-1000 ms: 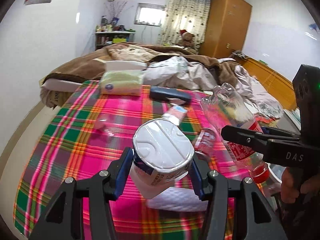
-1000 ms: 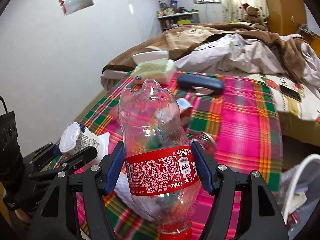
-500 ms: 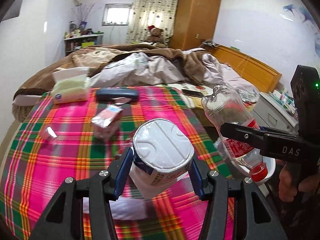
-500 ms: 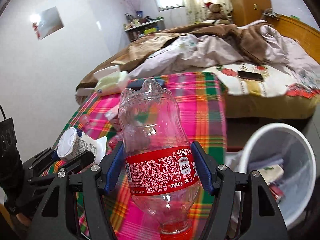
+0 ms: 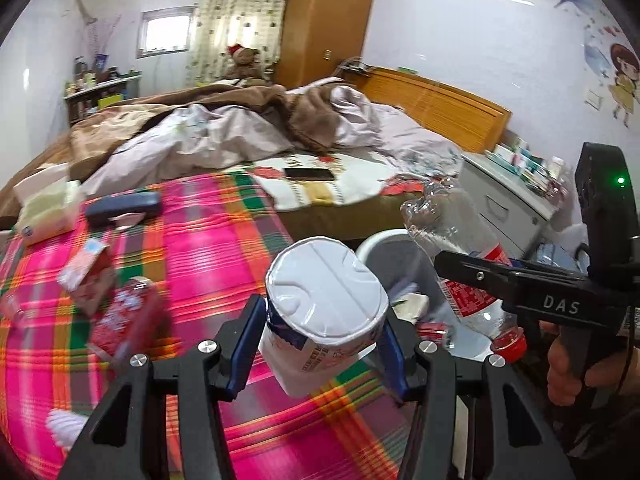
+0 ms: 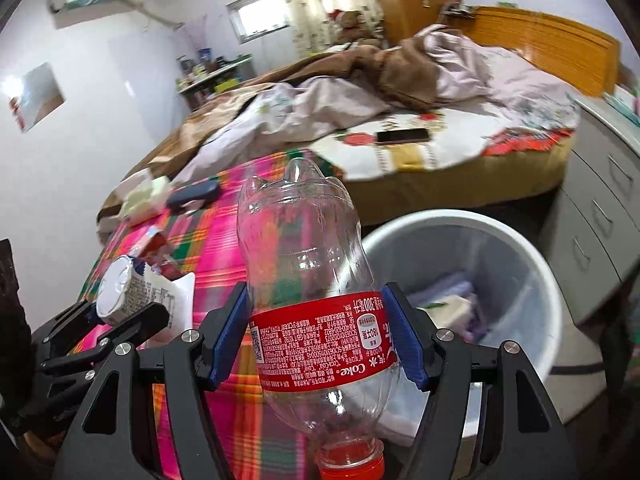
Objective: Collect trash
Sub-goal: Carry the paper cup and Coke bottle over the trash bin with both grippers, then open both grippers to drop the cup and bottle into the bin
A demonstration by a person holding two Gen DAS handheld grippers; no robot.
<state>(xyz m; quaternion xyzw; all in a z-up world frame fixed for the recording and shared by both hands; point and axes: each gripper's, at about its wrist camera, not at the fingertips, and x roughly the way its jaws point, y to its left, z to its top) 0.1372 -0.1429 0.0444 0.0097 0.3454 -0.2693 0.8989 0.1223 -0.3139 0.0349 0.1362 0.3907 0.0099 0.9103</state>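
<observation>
The left gripper (image 5: 320, 354) was clamped on a white carton (image 5: 324, 312), blue pads pressed against its sides, the flat end facing the camera. The right gripper (image 6: 316, 340) was clamped on an empty clear bottle (image 6: 308, 280) at its red label, cap end down and base up. Both items were off the plaid cloth (image 5: 208, 248) and near the white bin (image 6: 516, 264), which stood beside the bed (image 6: 440, 120) and already held some wrappers.

In the right view the bottle sat beside the bin's near rim, not yet over the mouth. In the left view the carton partly covered the bin; whether it was over the opening could not be told.

Judgement: the step in hand is carrying both items to the bin. To do it well, each gripper should be brought squarely over the mouth before the pads part, and the bottle released cap-first so it does not catch the rim. Further litter, including a red packet (image 5: 128, 316) and a small box (image 5: 86, 268), remained on the cloth.
</observation>
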